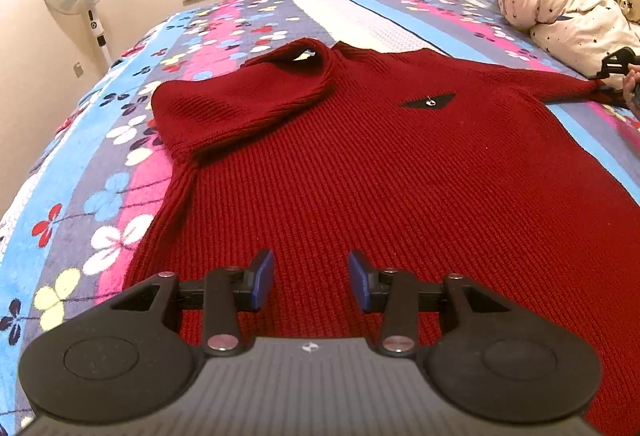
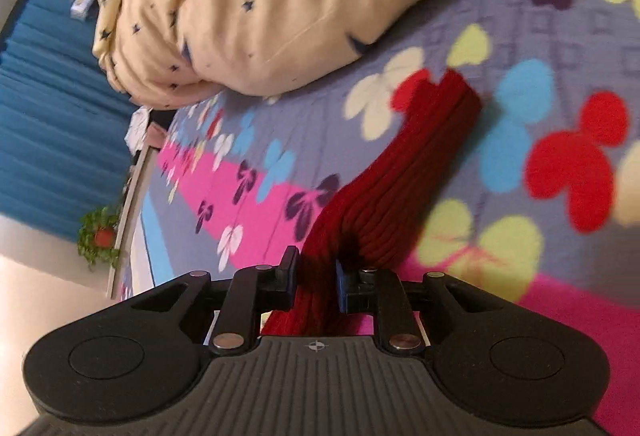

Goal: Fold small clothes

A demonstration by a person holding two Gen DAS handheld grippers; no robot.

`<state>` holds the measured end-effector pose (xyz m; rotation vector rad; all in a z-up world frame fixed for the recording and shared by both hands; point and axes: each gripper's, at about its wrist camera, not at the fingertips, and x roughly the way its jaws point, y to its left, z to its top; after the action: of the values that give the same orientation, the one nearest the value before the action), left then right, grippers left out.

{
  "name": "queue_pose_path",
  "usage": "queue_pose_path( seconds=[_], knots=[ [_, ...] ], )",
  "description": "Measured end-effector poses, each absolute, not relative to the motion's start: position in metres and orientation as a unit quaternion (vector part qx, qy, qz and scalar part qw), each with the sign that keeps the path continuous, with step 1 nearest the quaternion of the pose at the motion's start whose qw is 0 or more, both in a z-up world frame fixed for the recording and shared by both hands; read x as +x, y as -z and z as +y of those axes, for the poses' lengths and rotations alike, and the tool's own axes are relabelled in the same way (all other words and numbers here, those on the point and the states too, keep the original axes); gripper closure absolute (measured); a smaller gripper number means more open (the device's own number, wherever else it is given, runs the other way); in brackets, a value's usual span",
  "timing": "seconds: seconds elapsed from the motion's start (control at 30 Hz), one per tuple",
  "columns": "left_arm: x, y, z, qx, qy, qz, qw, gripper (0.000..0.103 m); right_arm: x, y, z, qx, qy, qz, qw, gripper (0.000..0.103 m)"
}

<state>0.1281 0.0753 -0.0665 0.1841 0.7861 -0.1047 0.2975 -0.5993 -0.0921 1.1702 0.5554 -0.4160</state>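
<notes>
A: One red sweater (image 1: 360,164) lies flat on the flowered bedspread (image 1: 120,156), chest up, its left sleeve (image 1: 224,104) folded in across the body. Bare bedspread shows along the sweater's left side out to the bed edge, and beyond the collar toward the windowsill.

B: Right side is tighter. Star-print duvet (image 2: 248,4) is heaped just past the right sleeve (image 2: 424,156).

A: Left gripper (image 1: 311,276) hangs low over the hem, pointed toward the collar. Blue pads (image 1: 264,276) stand apart, nothing between them.

B: Right gripper (image 2: 316,276) is rolled sideways; its view is tilted. Jaws are clamped on the right sleeve, knit bunched between the pads, cuff (image 2: 460,96) trailing ahead on the bedspread.

A: From the left wrist view the right gripper (image 1: 616,64) is cut off at the frame's edge, only a black piece and part of a hand (image 1: 632,84) showing.

B: Right view is motion-blurred. Where the sleeve passes under the gripper body is hidden.
</notes>
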Motion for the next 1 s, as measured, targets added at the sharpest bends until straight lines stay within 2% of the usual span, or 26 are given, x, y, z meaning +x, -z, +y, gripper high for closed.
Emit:
queue_pose_path(
  seconds=[0.13, 0.27, 0.3, 0.37, 0.4, 0.47, 0.6, 0.63, 0.73, 0.87, 1.0],
  knots=[
    [0.129, 0.065, 0.078, 0.083, 0.052, 0.383, 0.919, 0.057, 0.278, 0.077, -0.601, 0.520, 0.209, 0.251, 0.789, 0.090],
    [0.127, 0.062, 0.078, 0.081, 0.054, 0.378, 0.921, 0.057, 0.250, 0.050, -0.584, 0.437, 0.206, 0.220, 0.847, 0.090],
    [0.127, 0.061, 0.078, 0.079, 0.054, 0.377, 0.921, 0.057, 0.248, 0.055, -0.579, 0.415, 0.224, 0.246, 0.847, 0.089],
    [0.127, 0.060, 0.078, 0.075, 0.055, 0.375, 0.922, 0.057, 0.245, 0.078, -0.587, 0.437, 0.256, 0.286, 0.813, 0.078],
    [0.126, 0.059, 0.078, 0.075, 0.056, 0.374, 0.923, 0.057, 0.241, 0.089, -0.593, 0.456, 0.274, 0.294, 0.794, 0.078],
    [0.124, 0.057, 0.077, 0.078, 0.058, 0.371, 0.923, 0.057, 0.234, 0.101, -0.604, 0.497, 0.263, 0.269, 0.782, 0.081],
    [0.123, 0.057, 0.075, 0.080, 0.058, 0.370, 0.924, 0.057, 0.246, 0.099, -0.618, 0.480, 0.282, 0.265, 0.787, 0.083],
    [0.123, 0.057, 0.075, 0.081, 0.058, 0.370, 0.924, 0.057, 0.251, 0.095, -0.623, 0.472, 0.284, 0.265, 0.791, 0.093],
    [0.123, 0.058, 0.075, 0.081, 0.054, 0.372, 0.923, 0.057, 0.257, 0.071, -0.624, 0.398, 0.300, 0.234, 0.835, 0.094],
    [0.127, 0.059, 0.079, 0.074, 0.049, 0.380, 0.921, 0.057, 0.261, 0.069, -0.623, 0.327, 0.405, 0.311, 0.795, 0.090],
    [0.137, 0.075, 0.086, 0.071, 0.030, 0.445, 0.892, 0.057, 0.229, 0.031, -0.580, 0.252, 0.392, 0.272, 0.842, 0.090]
  ],
)
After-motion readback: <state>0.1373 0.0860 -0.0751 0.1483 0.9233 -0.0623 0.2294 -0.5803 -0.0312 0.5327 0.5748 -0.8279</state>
